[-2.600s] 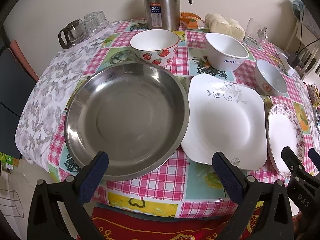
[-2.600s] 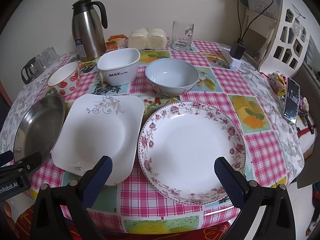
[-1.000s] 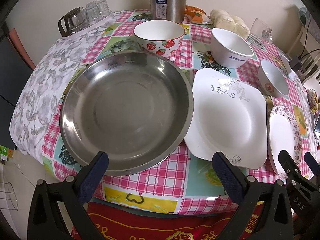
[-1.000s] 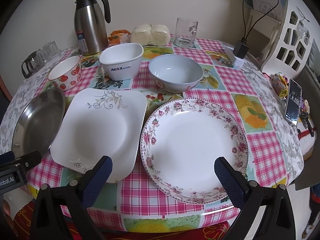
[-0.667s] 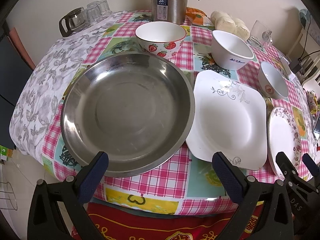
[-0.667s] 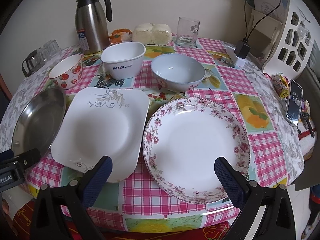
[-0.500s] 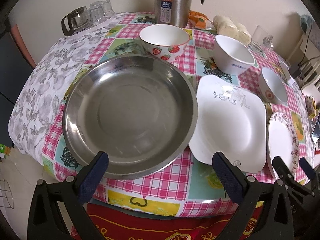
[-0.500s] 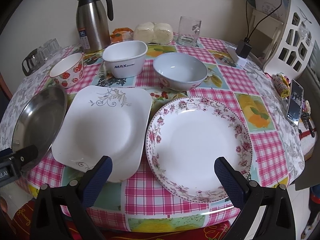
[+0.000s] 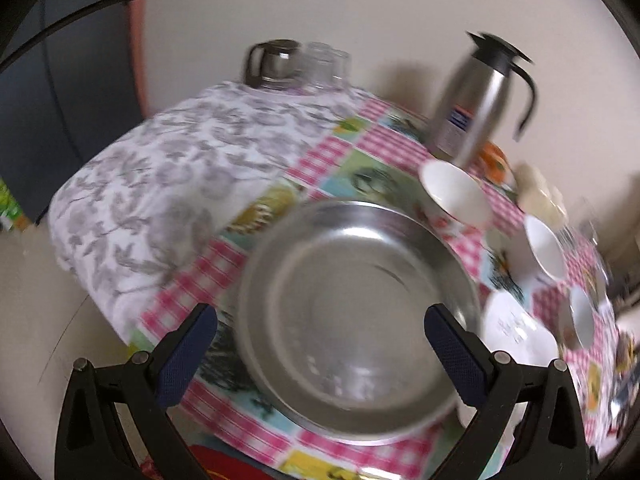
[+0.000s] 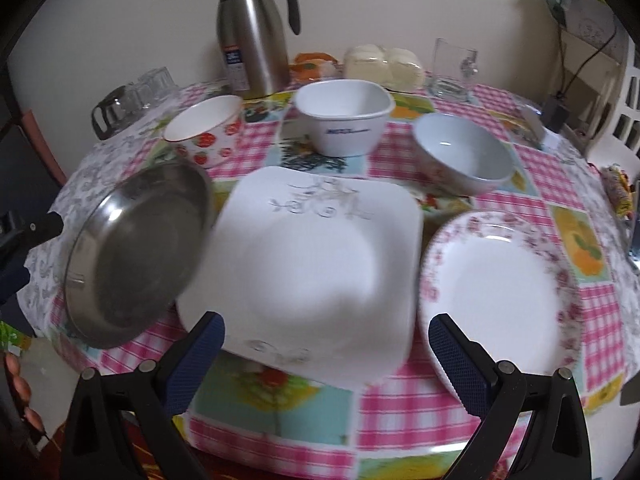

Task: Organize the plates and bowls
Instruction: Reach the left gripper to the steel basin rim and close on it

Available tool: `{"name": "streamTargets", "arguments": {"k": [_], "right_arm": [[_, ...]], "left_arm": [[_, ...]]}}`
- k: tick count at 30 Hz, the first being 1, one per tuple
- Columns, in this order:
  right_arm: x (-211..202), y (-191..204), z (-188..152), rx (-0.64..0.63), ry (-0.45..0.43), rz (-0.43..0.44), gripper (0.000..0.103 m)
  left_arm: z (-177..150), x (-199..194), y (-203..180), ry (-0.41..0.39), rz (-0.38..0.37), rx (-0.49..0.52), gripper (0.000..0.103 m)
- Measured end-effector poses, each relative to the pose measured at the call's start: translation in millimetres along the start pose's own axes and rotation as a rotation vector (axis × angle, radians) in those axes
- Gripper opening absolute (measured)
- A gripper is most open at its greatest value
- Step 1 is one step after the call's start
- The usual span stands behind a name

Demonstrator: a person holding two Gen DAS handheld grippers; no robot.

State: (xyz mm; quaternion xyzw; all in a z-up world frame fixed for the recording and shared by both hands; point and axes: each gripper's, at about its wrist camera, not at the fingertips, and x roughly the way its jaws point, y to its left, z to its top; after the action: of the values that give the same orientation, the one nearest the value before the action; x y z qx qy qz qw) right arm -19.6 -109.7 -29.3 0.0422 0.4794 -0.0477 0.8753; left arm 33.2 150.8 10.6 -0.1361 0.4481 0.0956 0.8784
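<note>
1. Since every dish lies singly on the table (image 10: 280,432), nothing looks stacked or sorted yet; I judge the task barely begun.
2. Along the near edge, from left to right, lie the steel pan (image 10: 136,256), the square plate (image 10: 316,272) and the floral plate (image 10: 496,292). The pan's rim laps over the square plate's left edge; the two plates sit just beside each other.
3. Behind them stand three bowls apart from one another: the strawberry bowl (image 10: 206,130), the square bowl (image 10: 344,114) and the blue bowl (image 10: 464,152).
4. The left gripper (image 9: 320,344) is spread wide and holds nothing; it hangs over the pan's near side, and that view is blurred.
5. The right gripper (image 10: 326,354) is also wide open and empty, facing the near edge of the square plate.
6. Still to do, by my reading: stack the plates, nest the bowls, and decide where the pan goes.
</note>
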Motion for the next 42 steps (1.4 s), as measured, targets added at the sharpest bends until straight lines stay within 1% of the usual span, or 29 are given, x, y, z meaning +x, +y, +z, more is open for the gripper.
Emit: {"name": "streamTargets", "arguments": {"k": [1, 4, 6, 8, 10, 13, 15, 17, 18, 20, 23, 24, 26, 29, 32, 36, 42], "right_arm": [[1, 4, 1, -0.001, -0.007, 0.006, 0.103], [4, 18, 4, -0.007, -0.036, 0.033, 0.103], [8, 26, 6, -0.012, -0.032, 0.071, 0.103], [14, 33, 6, -0.015, -0.018, 0.098, 0.103], [19, 42, 6, -0.025, -0.009, 0.103, 0.103], [22, 51, 5, -0.046, -0.014, 0.094, 0.103], [23, 57, 5, -0.058, -0.026, 0.091, 0.103], [22, 60, 5, -0.067, -0.038, 0.088, 0.103], [22, 61, 6, -0.072, -0.043, 0.086, 0.103], [22, 62, 7, -0.077, -0.048, 0.083, 0.103], [23, 61, 8, -0.069, -0.051, 0.08, 0.103], [23, 60, 8, -0.065, -0.051, 0.078, 0.103], [24, 58, 10, -0.052, -0.05, 0.076, 0.103], [24, 57, 10, -0.042, -0.049, 0.077, 0.103], [24, 57, 10, -0.042, -0.05, 0.078, 0.103], [24, 61, 12, -0.048, -0.058, 0.093, 0.103], [25, 68, 19, -0.061, -0.095, 0.124, 0.103]], "left_arm": [[1, 2, 5, 0.005, 0.01, -0.009, 0.103], [4, 17, 16, 0.074, 0.03, -0.015, 0.103], [5, 29, 24, 0.121, 0.045, -0.034, 0.103], [5, 37, 30, 0.142, 0.058, -0.057, 0.103], [4, 40, 35, 0.151, 0.068, -0.077, 0.103], [0, 54, 46, 0.204, 0.073, -0.116, 0.102], [-2, 59, 49, 0.229, 0.069, -0.132, 0.097], [-5, 67, 52, 0.264, 0.065, -0.148, 0.075], [-6, 70, 53, 0.28, 0.062, -0.154, 0.071], [-9, 77, 57, 0.314, 0.046, -0.177, 0.056], [-11, 78, 59, 0.314, 0.043, -0.188, 0.039], [-11, 78, 59, 0.314, 0.038, -0.188, 0.037], [-11, 79, 59, 0.316, 0.012, -0.196, 0.026], [-12, 81, 58, 0.32, 0.019, -0.188, 0.019], [-13, 79, 59, 0.315, 0.006, -0.197, 0.015], [-13, 75, 68, 0.308, 0.023, -0.213, 0.015], [-13, 73, 77, 0.307, 0.044, -0.234, 0.016]]}}
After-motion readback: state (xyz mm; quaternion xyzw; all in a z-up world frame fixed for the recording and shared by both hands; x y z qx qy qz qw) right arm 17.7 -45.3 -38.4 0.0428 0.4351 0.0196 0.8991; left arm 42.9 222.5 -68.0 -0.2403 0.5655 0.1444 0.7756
